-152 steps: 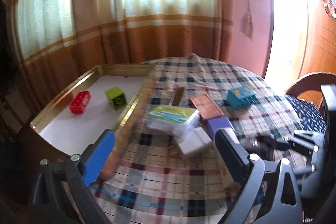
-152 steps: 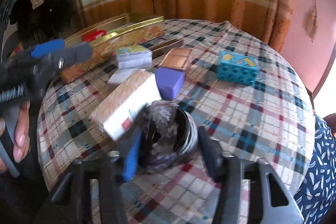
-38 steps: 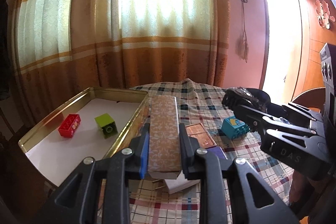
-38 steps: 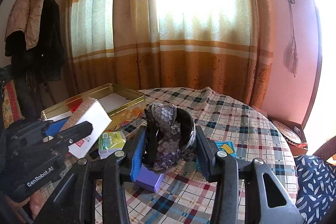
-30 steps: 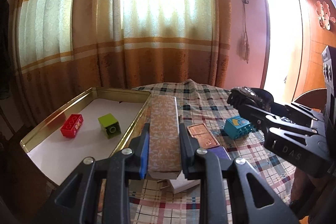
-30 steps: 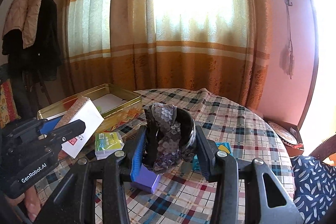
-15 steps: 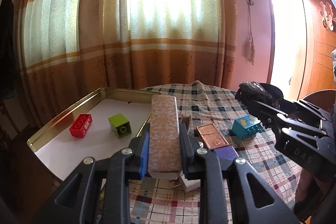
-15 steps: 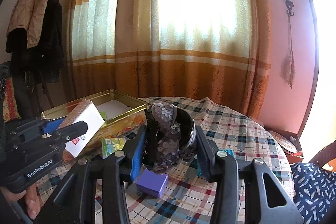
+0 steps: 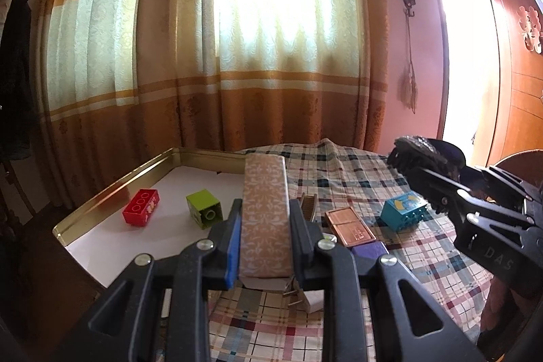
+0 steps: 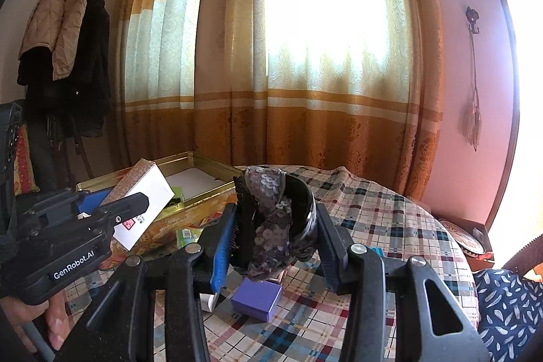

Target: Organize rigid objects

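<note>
My left gripper (image 9: 264, 226) is shut on a long patterned beige box (image 9: 265, 216) and holds it above the table, beside the gold tray (image 9: 112, 189). The tray holds a red brick (image 9: 141, 207) and a green brick (image 9: 204, 208). My right gripper (image 10: 275, 226) is shut on a dark round container wrapped in sequined fabric (image 10: 275, 219), lifted above the table. The right gripper also shows at the right of the left wrist view (image 9: 437, 178). The box shows in the right wrist view (image 10: 142, 199).
On the plaid tablecloth (image 9: 339, 172) lie a teal brick (image 9: 404, 211), a copper tin (image 9: 349, 226), a purple box (image 10: 257, 299), a green packet (image 10: 186, 236) and a small white box (image 9: 314, 297). Curtains hang behind. A chair (image 10: 505, 311) stands at right.
Five seconds ago both grippers were low at the table, the left one open; now each holds its object. In the last second both rose slightly and shifted toward the tray.
</note>
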The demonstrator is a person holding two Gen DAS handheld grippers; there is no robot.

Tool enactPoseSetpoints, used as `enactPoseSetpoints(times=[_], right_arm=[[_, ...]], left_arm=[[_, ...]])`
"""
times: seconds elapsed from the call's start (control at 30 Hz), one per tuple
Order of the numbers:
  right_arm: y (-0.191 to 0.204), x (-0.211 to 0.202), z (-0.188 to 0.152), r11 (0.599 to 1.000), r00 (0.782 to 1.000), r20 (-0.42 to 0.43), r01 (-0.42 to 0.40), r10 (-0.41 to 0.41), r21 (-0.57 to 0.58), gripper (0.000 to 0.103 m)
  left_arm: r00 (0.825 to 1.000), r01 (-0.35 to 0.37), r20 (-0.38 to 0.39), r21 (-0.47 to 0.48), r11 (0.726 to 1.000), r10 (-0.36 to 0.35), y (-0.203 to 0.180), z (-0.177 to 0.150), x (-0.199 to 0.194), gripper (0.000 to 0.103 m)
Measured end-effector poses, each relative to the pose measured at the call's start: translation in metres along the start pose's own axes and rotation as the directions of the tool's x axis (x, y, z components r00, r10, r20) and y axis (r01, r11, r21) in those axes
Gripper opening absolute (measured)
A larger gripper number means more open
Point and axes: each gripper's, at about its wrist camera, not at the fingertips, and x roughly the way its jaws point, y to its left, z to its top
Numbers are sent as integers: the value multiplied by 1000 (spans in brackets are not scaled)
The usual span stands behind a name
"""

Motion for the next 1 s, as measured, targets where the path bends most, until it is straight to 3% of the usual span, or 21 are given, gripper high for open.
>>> enactPoseSetpoints(times=[1.0], right_arm=[[17, -7, 0, 998, 999, 40, -25, 28, -56, 47]], left_arm=[[996, -60, 72, 27, 998, 58, 6, 2, -9, 23]])
